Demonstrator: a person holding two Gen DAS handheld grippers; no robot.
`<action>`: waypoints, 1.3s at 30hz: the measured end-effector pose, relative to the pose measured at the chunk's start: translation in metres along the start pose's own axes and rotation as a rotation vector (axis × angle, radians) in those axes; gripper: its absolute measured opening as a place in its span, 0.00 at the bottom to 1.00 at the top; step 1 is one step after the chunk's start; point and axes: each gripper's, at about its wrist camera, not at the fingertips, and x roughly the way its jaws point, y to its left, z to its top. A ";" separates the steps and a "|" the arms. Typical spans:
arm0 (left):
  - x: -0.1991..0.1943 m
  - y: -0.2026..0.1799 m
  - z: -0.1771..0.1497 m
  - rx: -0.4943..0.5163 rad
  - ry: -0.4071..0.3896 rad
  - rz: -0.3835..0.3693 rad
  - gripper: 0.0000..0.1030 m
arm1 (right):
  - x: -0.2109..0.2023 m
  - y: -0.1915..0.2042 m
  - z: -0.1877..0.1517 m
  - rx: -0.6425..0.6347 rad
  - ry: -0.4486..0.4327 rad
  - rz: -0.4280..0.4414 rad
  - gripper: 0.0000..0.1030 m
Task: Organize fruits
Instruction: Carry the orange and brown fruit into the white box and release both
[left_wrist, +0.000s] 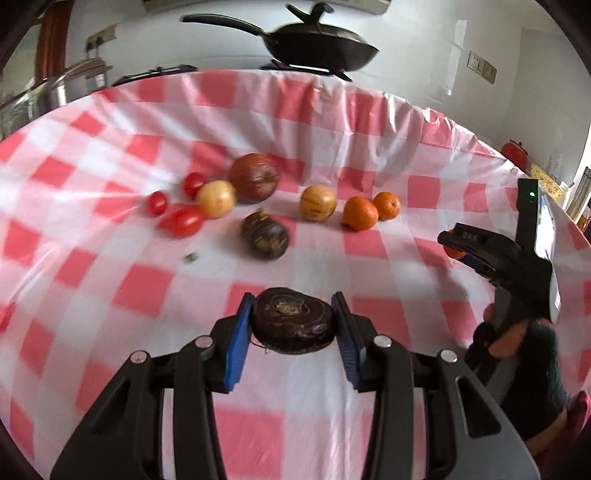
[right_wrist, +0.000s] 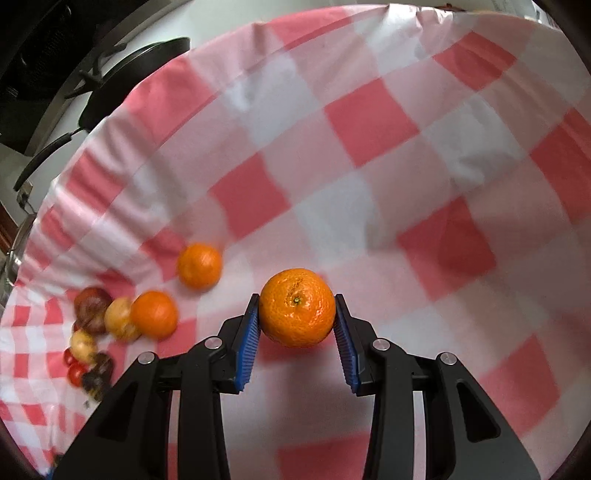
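My left gripper (left_wrist: 293, 296) is shut on a flat, dark brown fruit (left_wrist: 293, 326), held a little above the red-and-white checked cloth (left_wrist: 110, 155). Beyond it lie three red tomatoes (left_wrist: 181, 220), a yellow fruit (left_wrist: 216, 198), a big reddish-brown fruit (left_wrist: 254, 177), another dark fruit (left_wrist: 265, 236), a second yellow fruit (left_wrist: 317, 203) and two mandarins (left_wrist: 360, 213). My right gripper (right_wrist: 296, 296) is shut on a mandarin (right_wrist: 297, 307). In the left wrist view the right gripper (left_wrist: 452, 245) shows at the right edge with orange between its tips.
A black wok (left_wrist: 321, 44) stands behind the table's far edge and a steel pot (left_wrist: 55, 88) at the back left. A red jar (left_wrist: 515, 151) sits at the far right. A gloved hand (left_wrist: 532, 339) grips the right tool. Two loose mandarins (right_wrist: 199, 265) lie left of the held one.
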 end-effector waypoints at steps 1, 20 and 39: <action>-0.009 0.005 -0.007 -0.011 -0.004 0.007 0.41 | -0.002 0.003 -0.006 0.008 0.009 0.019 0.37; -0.117 0.126 -0.138 -0.177 0.013 0.125 0.41 | -0.100 0.126 -0.163 -0.306 0.182 0.346 0.38; -0.219 0.244 -0.227 -0.351 -0.051 0.268 0.42 | -0.220 0.234 -0.348 -0.846 0.268 0.593 0.38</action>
